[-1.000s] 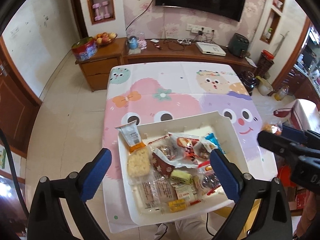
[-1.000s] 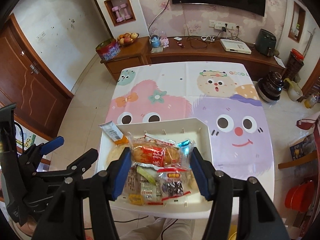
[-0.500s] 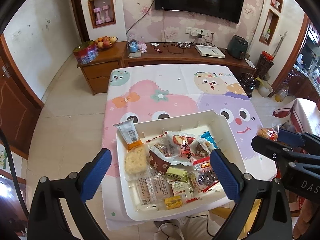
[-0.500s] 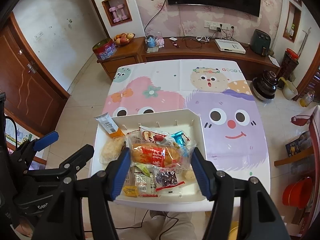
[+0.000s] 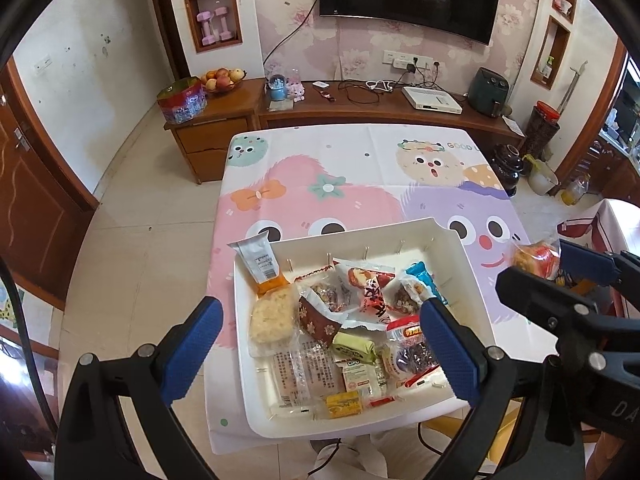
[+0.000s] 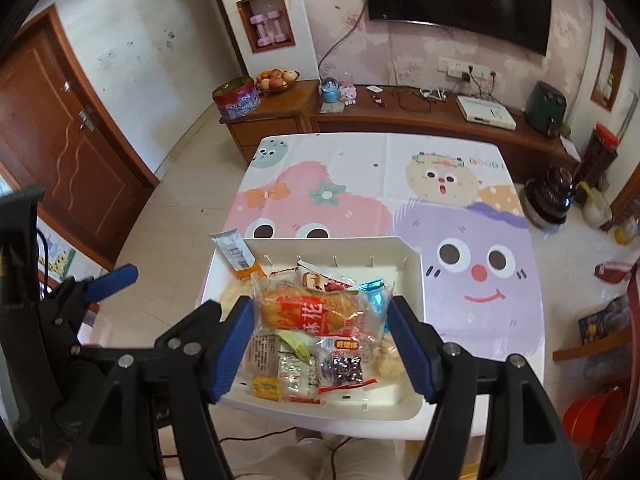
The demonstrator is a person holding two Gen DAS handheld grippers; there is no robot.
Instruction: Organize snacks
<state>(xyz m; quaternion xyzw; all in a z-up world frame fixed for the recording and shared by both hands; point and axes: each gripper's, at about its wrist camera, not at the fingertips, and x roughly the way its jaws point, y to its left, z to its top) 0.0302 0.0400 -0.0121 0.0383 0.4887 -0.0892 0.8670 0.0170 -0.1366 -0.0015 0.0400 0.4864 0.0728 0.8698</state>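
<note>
A white tray [image 5: 468, 264] sits at the near edge of the table and holds several wrapped snacks, among them a pale rice cake [image 5: 272, 316] and a blue packet [image 5: 420, 276]. My right gripper [image 6: 320, 306] hangs above the tray's near half. A clear packet with an orange bun and red print [image 6: 316, 314] spans the gap between its blue pads. Its jaws are opening, and the wrapper's edges still touch both pads. In the left wrist view that packet [image 5: 534, 258] shows in the air right of the tray. My left gripper [image 5: 320, 312] is open above the tray, holding nothing.
The table wears a cartoon-monster cloth [image 5: 352, 168]. A grey sachet [image 5: 258, 258] leans over the tray's far left corner. Behind the table stands a wooden sideboard [image 5: 360, 108] with a fruit bowl and a tin. A red bucket [image 6: 592, 412] stands on the floor at right.
The right gripper's pads have spread wider, and the bun packet between them has flattened out with them. Both hands stay about where they were over the tray.
</note>
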